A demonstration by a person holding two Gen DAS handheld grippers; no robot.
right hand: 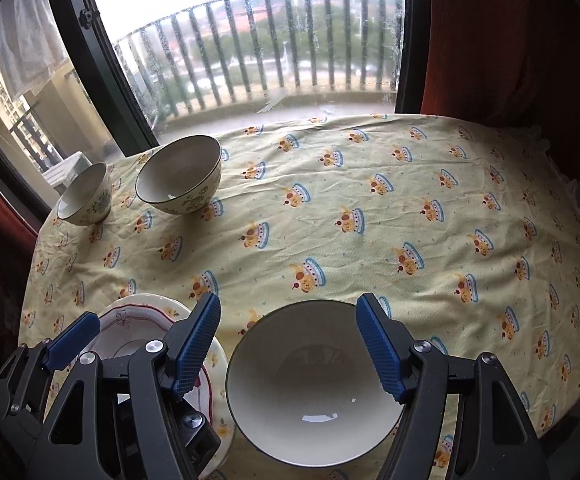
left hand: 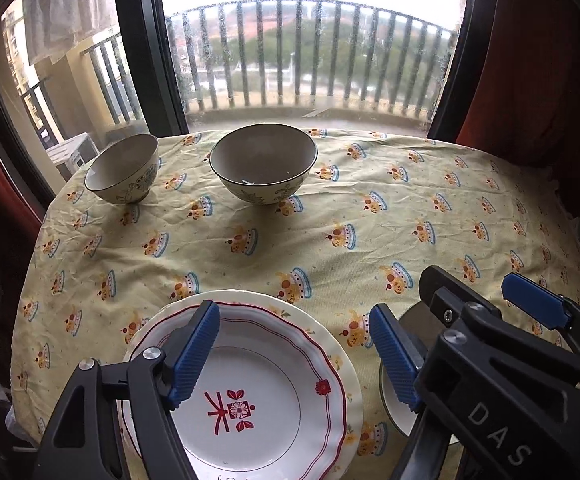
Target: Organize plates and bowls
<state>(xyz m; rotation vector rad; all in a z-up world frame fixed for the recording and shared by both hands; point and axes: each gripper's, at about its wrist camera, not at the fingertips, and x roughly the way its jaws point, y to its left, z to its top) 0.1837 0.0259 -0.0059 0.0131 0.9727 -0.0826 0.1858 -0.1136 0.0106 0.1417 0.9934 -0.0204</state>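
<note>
Two stacked plates, the top one white with red trim, lie near the table's front edge. My left gripper is open just above them. The plates also show in the right wrist view. A white bowl sits to their right, under my open right gripper, whose fingers stand on either side of it. That gripper shows in the left wrist view. A large floral bowl and a smaller one stand at the far left of the table, and also show in the right wrist view.
The round table has a yellow patterned cloth. A window with a dark frame and a balcony railing lie behind it. Red curtains hang at the right.
</note>
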